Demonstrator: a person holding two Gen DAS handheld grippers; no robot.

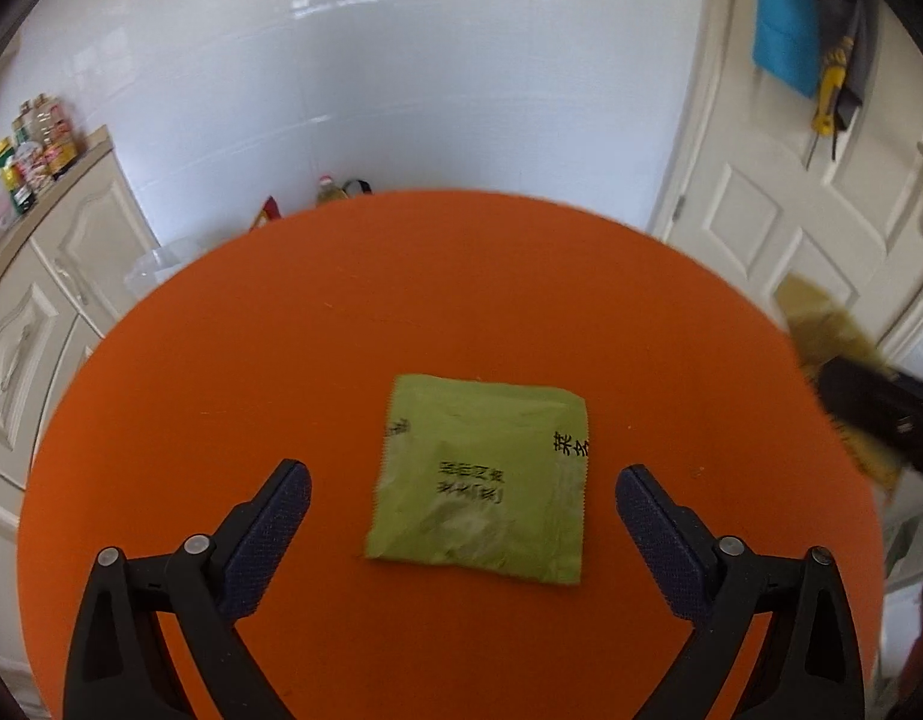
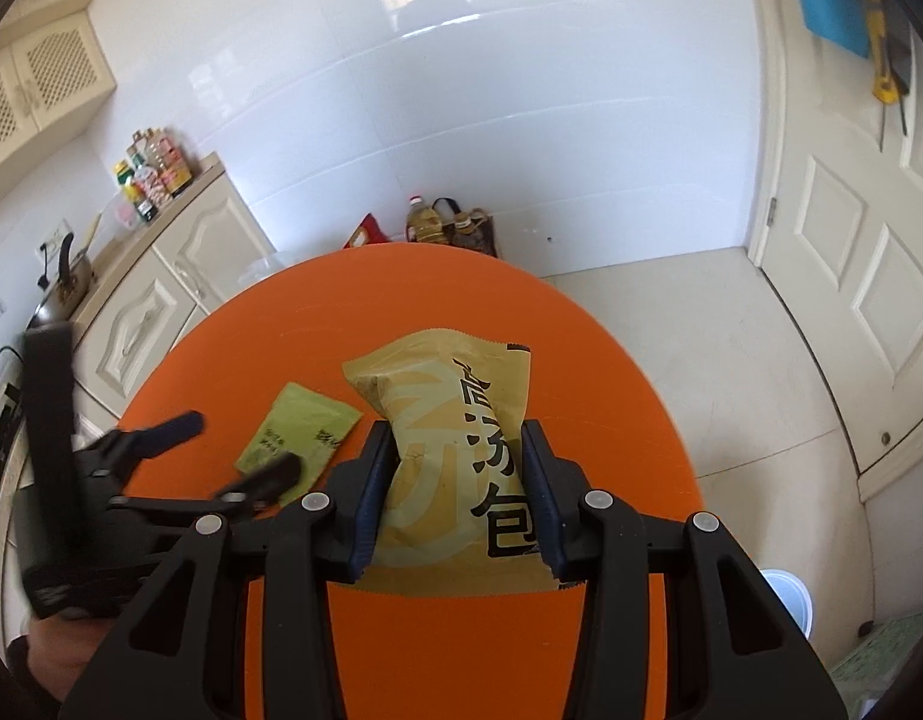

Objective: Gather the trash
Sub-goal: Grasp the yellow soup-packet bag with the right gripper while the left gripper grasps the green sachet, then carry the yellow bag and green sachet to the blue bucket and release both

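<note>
I count two pieces of trash and two grippers over one round orange table [image 1: 221, 360]. My left gripper [image 1: 461, 498] has its jaws spread wide above the tabletop, and one green sachet [image 1: 482, 480] lies flat on the orange surface between the two blue pads [image 1: 269, 534], with clear gaps on both sides, so neither pad touches it. My right gripper [image 2: 458, 492] is pinching one tan packet [image 2: 449, 456] printed with large black characters; both pads press against its sides and the packet's upper end sticks out beyond the fingertips. In the right wrist view the same green sachet [image 2: 299, 432] sits just left of the tan packet, and the left gripper [image 2: 239, 450] shows blurred over it, one finger on either side. In the left wrist view the right gripper [image 1: 881, 414] appears at the right edge, blurred, with the tan packet [image 1: 833, 330] in its grip beyond the table's rim. Around the table I see one cream cabinet [image 2: 161, 300] carrying a cluster of bottles and boxes I cannot count, one white door [image 2: 851, 270], and one blue cloth [image 1: 785, 18] hanging on it.
</note>
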